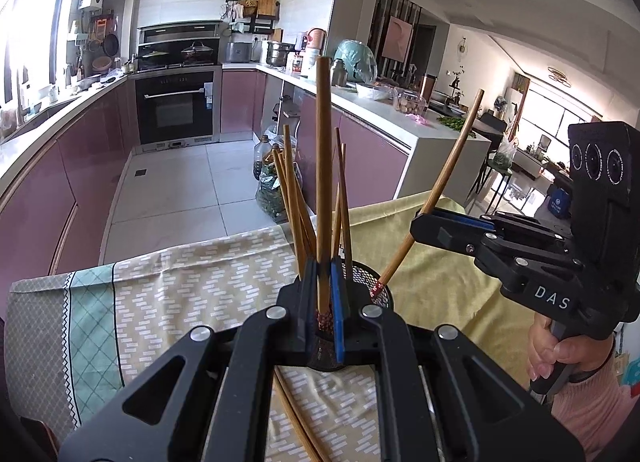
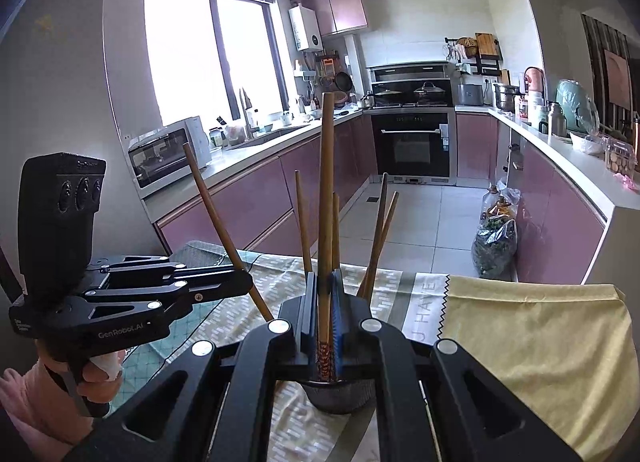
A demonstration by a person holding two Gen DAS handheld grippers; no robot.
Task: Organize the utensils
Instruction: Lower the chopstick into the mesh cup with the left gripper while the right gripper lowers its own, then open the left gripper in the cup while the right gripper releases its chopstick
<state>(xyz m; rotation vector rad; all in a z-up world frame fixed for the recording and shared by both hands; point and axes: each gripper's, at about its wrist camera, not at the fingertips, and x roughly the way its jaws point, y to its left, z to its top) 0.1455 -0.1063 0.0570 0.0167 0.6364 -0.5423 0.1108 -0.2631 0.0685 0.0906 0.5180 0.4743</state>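
A black mesh cup [image 1: 382, 293] stands on the clothed table with several wooden chopsticks [image 1: 294, 198] leaning in it. My left gripper [image 1: 322, 267] is shut on an upright chopstick [image 1: 323, 150] whose red-patterned end hangs over the near side of the cup. My right gripper [image 1: 420, 222] comes in from the right, shut on a slanted chopstick [image 1: 444, 186] whose patterned tip is at the cup's rim. In the right wrist view the right gripper [image 2: 325, 280] pinches its chopstick [image 2: 326, 190] above the cup [image 2: 344, 398]. The left gripper [image 2: 245, 282] holds its own chopstick [image 2: 216, 218] at the left.
Loose chopsticks [image 1: 298, 422] lie on the patterned cloth [image 1: 180, 282] under my left gripper. A yellow cloth [image 2: 520, 342] covers the table's right part. Beyond the far table edge is tiled floor with a bag of greens [image 2: 494, 246] and pink kitchen cabinets [image 1: 52, 198]. A hand [image 1: 548, 350] grips the right handle.
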